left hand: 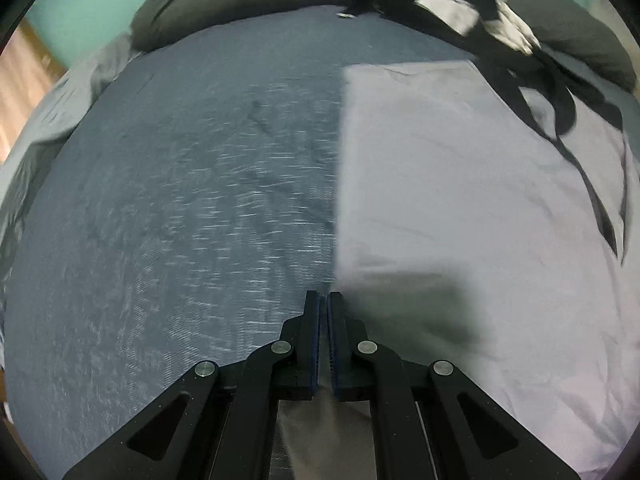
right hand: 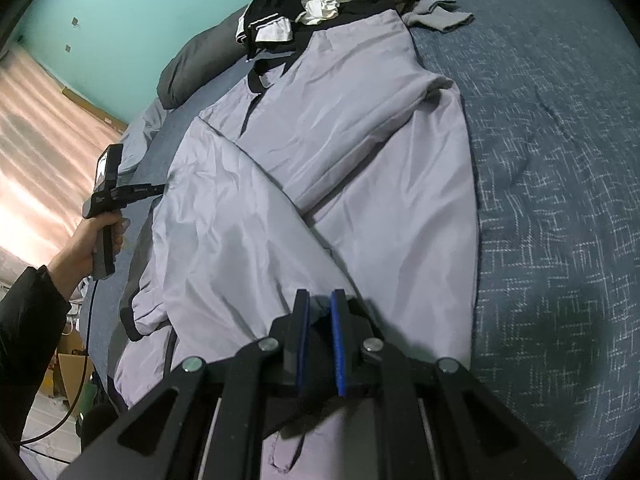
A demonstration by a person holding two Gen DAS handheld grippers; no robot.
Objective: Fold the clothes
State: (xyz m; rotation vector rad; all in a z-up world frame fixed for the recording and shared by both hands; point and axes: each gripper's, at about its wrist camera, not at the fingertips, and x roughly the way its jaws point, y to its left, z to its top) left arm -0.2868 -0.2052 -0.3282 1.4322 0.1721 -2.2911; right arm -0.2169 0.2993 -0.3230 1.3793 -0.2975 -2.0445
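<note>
A lilac jacket with black trim (right hand: 360, 140) lies spread on the bed, one side folded over the middle. In the left wrist view the jacket (left hand: 460, 200) fills the right half, its straight folded edge running up from my fingers. My left gripper (left hand: 324, 300) is shut on that edge, with cloth hanging beneath the jaws. In the right wrist view the left gripper (right hand: 158, 189) is held by a hand (right hand: 100, 240) at the jacket's far left side. My right gripper (right hand: 320, 300) is shut on a bunch of the jacket's near hem, with fabric showing between the blue pads (right hand: 338, 340).
A blue patterned bedspread (right hand: 560, 160) covers the bed (left hand: 180, 200). A pile of black and white clothes (right hand: 312, 0) lies at the jacket's collar end, with a grey garment (right hand: 440, 16) beside it. Dark pillows (left hand: 224, 4) line the head. A curtain (right hand: 40, 140) and a cardboard box (right hand: 72, 368) are left of the bed.
</note>
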